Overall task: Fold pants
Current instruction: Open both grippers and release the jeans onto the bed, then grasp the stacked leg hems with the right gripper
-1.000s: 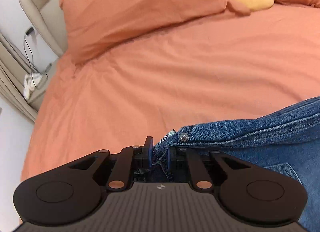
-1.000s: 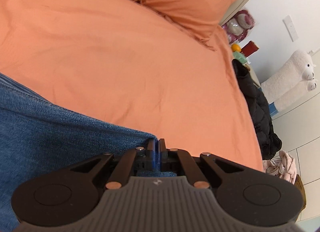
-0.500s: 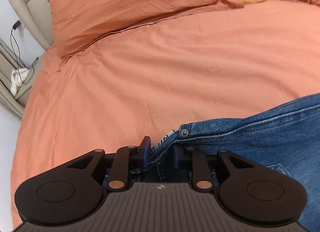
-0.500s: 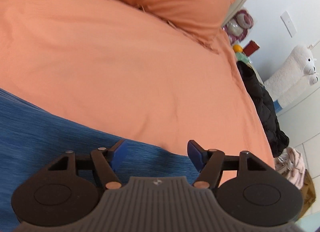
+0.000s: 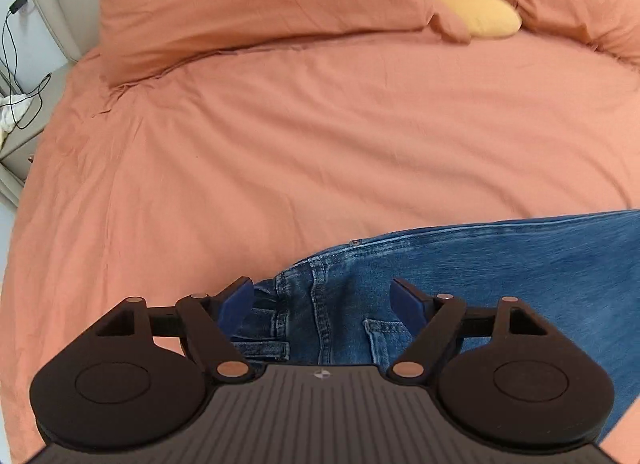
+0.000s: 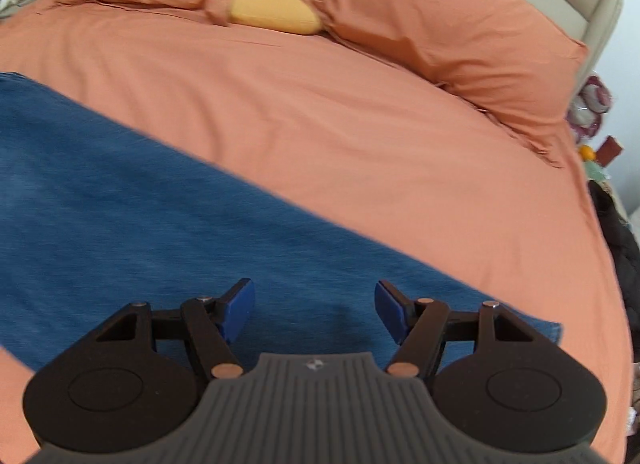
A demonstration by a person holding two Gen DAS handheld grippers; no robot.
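Now both tools stand with their blue pads spread and nothing pinched. The left tool (image 5: 323,298) has just been opening, its jaws wide apart above the waistband end of the pants (image 5: 480,264); denim lies beneath the gap, touched by neither pad. A second ago that tool was clamped on the waistband by the button. The right tool (image 6: 315,306) has also just been opening, its jaws partly spread over a flat blue leg (image 6: 160,216), where before they were shut on the hem corner.

The pants lie flat across the near part of the bed (image 5: 320,144), their far edge running straight; beyond it the orange cover is bare up to the pillows (image 5: 256,0).

The left view alone shows seams, a pocket and a rivet, plus cables (image 5: 16,64) at the bed's left side. The right view alone shows the hem corner (image 6: 550,330) and a dark garment (image 6: 616,240) off the bed's right edge. Both catch the yellow cushion (image 6: 276,4) between the pillows.
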